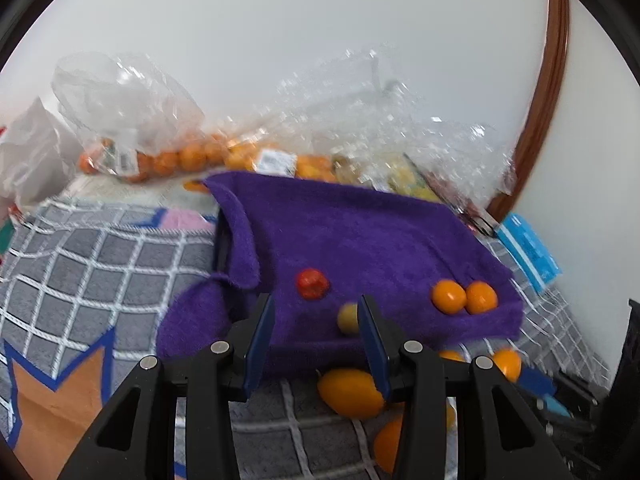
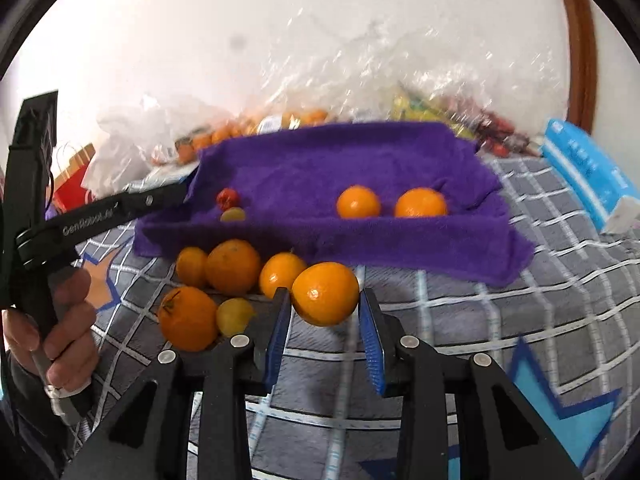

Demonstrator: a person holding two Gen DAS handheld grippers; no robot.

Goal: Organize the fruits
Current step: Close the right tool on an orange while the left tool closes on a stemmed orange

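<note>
A purple towel (image 2: pixel 320 160) lines a shallow tray on a checked blanket. On it lie two oranges (image 2: pixel 358 202), a red tomato (image 2: pixel 228 199) and a small yellow-green fruit (image 2: pixel 233 214). My right gripper (image 2: pixel 323 300) is shut on an orange (image 2: pixel 326 280) at its fingertips, just in front of the tray's near edge. Several loose oranges (image 2: pixel 233 266) and a yellow-green fruit (image 2: pixel 234 316) lie left of it. My left gripper (image 1: pixel 315 302) stands open over the towel's (image 1: pixel 360 240) near left edge, nothing pressed between its pads. The tomato (image 1: pixel 312 284) and yellow-green fruit (image 1: pixel 347 318) lie just beyond it.
Clear plastic bags of oranges (image 1: pixel 180 158) and other fruit line the white wall behind the tray. A blue packet (image 2: pixel 588 176) lies at the right, and a curved wooden frame (image 1: pixel 548 92) stands behind it. A hand (image 2: pixel 60 320) holds the left tool. The grey checked blanket (image 2: pixel 480 320) spreads below.
</note>
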